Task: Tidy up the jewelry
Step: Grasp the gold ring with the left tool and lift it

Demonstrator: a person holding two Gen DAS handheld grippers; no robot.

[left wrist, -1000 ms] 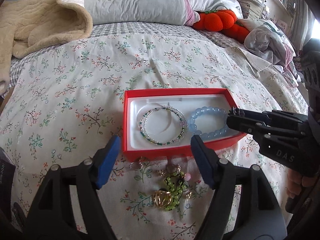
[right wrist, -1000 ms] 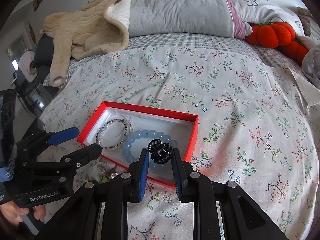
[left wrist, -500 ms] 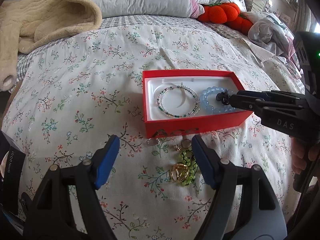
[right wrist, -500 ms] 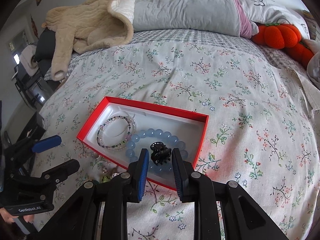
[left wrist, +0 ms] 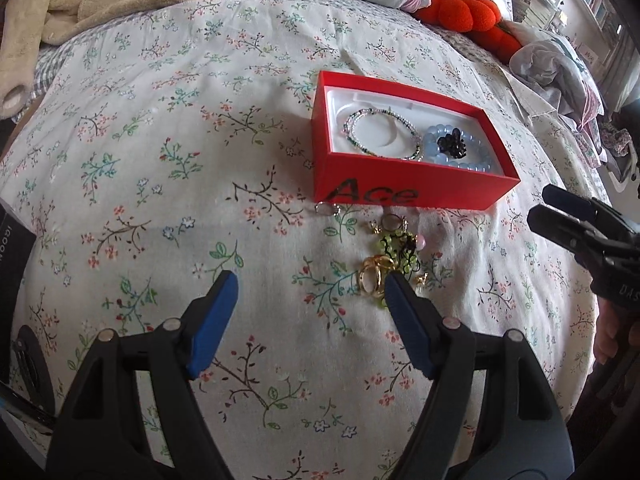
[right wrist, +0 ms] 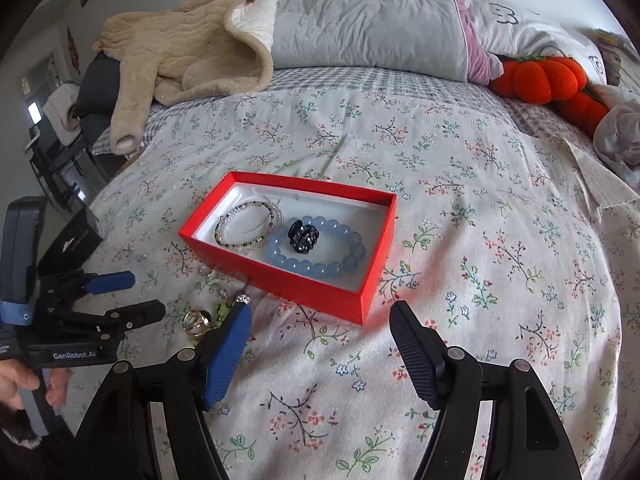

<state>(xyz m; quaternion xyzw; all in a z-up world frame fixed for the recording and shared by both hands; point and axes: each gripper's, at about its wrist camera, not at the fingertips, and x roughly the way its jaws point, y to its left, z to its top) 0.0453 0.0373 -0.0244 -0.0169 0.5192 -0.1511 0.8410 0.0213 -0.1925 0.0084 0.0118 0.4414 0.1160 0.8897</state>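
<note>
Released since a second ago, the black hair claw [right wrist: 303, 235] now lies inside the ring of the blue bead bracelet [right wrist: 316, 250] in the red box [right wrist: 276, 280], and the right gripper [right wrist: 320, 354] has drawn back with its fingers spread wide and holding nothing. Its left blue pad [right wrist: 228, 356] hangs above the loose trinkets, though whether it touches them is hard to tell from this angle. In the left wrist view the same gripper shows at the right edge [left wrist: 548, 208], clear of the box.

The left gripper [left wrist: 310, 320] is also spread wide and empty, poised over the floral bedspread [left wrist: 160, 160]; its right pad [left wrist: 408, 332] sits just beside the gold rings [left wrist: 372, 276] and the green charm [left wrist: 396, 248].

Inside the box, the thin multicolour bead bracelet [left wrist: 380, 138] lies in the left half, touching the blue one. More small rings [left wrist: 328, 209] rest against the box's front wall.

Beyond, a beige fleece blanket [right wrist: 180, 60], a grey pillow [right wrist: 368, 24] and an orange pumpkin plush [right wrist: 544, 78] line the head of the bed.
</note>
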